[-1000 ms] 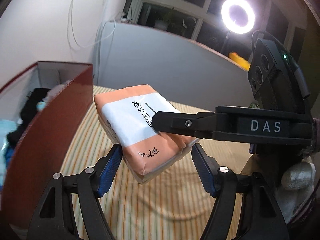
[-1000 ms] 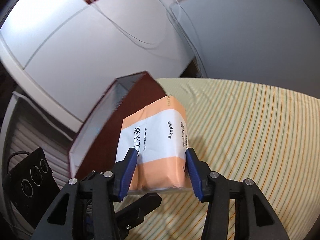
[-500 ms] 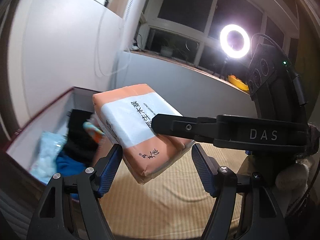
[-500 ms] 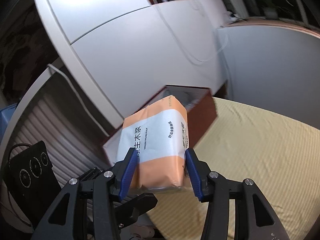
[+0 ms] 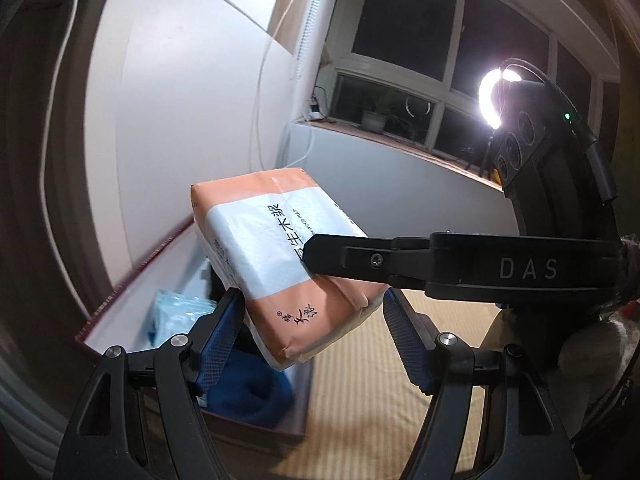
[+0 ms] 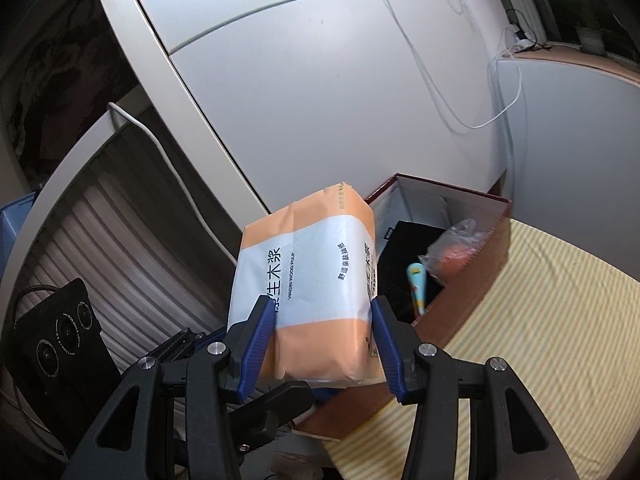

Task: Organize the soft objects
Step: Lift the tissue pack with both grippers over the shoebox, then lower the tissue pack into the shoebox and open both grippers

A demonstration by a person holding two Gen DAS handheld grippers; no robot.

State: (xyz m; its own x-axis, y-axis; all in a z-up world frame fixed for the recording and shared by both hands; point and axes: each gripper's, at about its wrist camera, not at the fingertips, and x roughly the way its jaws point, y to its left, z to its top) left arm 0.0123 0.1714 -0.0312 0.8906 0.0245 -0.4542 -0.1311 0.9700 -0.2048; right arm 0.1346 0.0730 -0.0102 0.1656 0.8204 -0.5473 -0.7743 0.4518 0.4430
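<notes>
The right tool (image 6: 324, 344) pinches an orange-and-white tissue pack (image 6: 308, 280) above the red box (image 6: 472, 292), the left tool (image 5: 312, 344) spread wide beside it.

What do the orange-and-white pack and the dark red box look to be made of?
Tissue pack: thin plastic film wrap, slightly glossy, creased and crimped at its sealed ends; the contents look soft, probably paper tissue. Box: probably rigid cardboard, with a dark red outer face, pale lining and straight thin walls.
</notes>
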